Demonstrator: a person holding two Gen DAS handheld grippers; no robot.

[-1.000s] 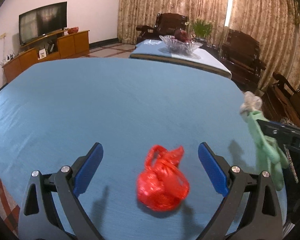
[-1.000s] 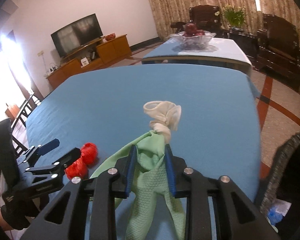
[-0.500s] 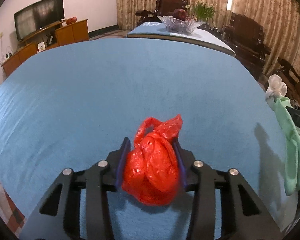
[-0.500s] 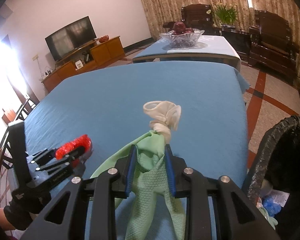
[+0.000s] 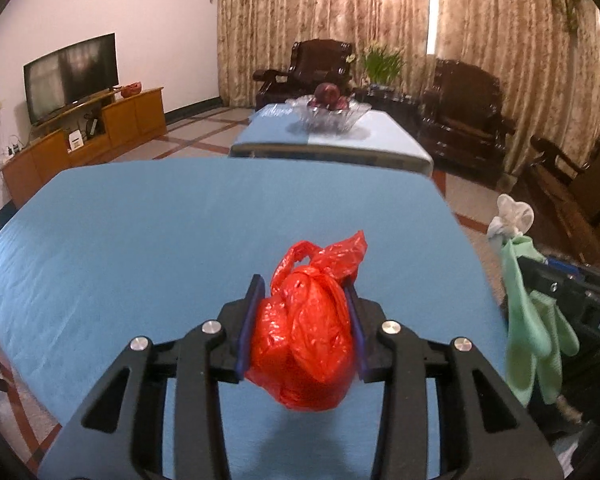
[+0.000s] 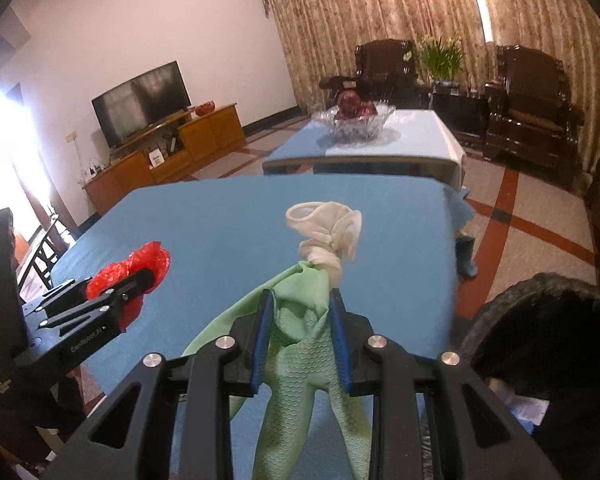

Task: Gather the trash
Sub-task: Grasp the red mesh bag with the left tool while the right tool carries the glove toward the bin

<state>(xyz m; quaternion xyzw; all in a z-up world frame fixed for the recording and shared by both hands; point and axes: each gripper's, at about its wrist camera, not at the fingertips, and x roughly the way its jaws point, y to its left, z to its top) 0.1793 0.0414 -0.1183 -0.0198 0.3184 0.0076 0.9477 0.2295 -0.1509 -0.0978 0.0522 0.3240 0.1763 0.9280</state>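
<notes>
claws have changed since a second ago: the left claw (image 5: 305, 322), then spread wide around the red bag (image 5: 306, 334) lying on the worktop (image 5: 148, 232), is now clamped on it, and the bag hangs clear of the blue cloth with its shadow beneath. the right claw (image 6: 300, 336) stays pinched on the green rubber glove (image 6: 300, 364), as before, and has drifted toward the bin.

the glove is held near the worktop's right edge, just beside the black-lined trash bin (image 6: 512, 308) that stands on the floor. the blue worktop beyond both claws is bare up to its far edge.

the bag is crinkled, glossy, knotted at the top with a loop handle. the glove is textured, fingers dangling, pale cuff (image 6: 326, 226) bunched upward.
</notes>
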